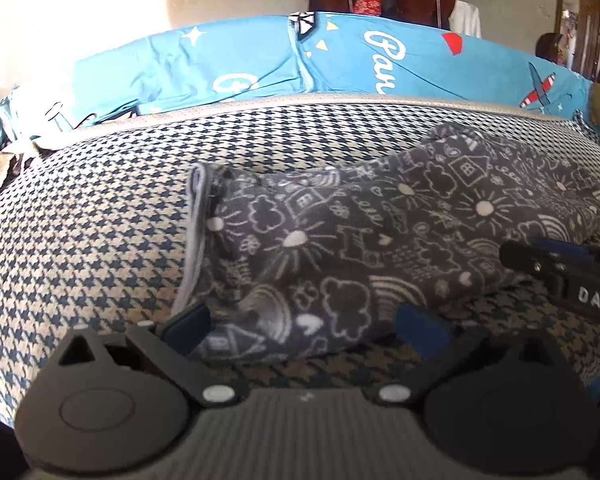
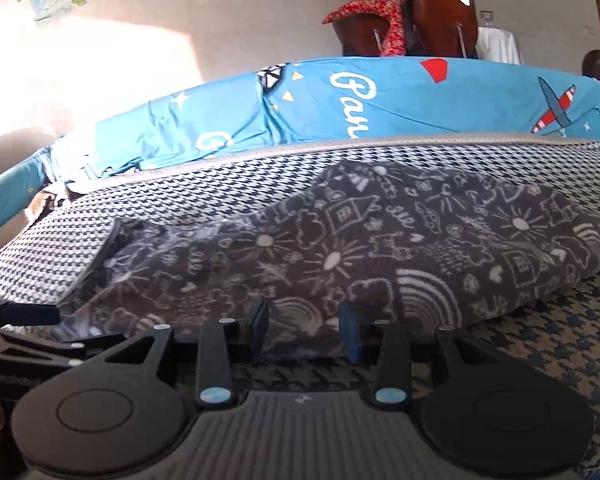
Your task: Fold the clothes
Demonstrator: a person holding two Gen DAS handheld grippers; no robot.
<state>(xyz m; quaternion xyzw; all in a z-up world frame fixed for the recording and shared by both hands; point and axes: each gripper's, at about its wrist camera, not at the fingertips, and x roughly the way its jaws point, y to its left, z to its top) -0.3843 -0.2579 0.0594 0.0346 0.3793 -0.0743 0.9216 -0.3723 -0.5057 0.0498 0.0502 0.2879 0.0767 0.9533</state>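
A grey garment (image 1: 360, 240) printed with white doodles of suns, clouds and houses lies bunched on a houndstooth-patterned cushion (image 1: 80, 248). Its pale-trimmed edge points left. My left gripper (image 1: 304, 330) is open wide at the garment's near left edge, and the fabric reaches between its blue pads (image 1: 188, 328). In the right wrist view the same garment (image 2: 380, 256) fills the middle. My right gripper (image 2: 305, 334) is open with a narrower gap, and the garment's near hem sits between its fingers (image 2: 350, 334). Each gripper shows at the edge of the other's view.
Blue bedding (image 1: 260, 64) with white lettering and an aeroplane print lies behind the cushion's grey piped edge. Beyond it stand wooden chairs (image 2: 440, 24) draped with a red cloth. The houndstooth cushion (image 2: 560, 340) extends to the right and towards me.
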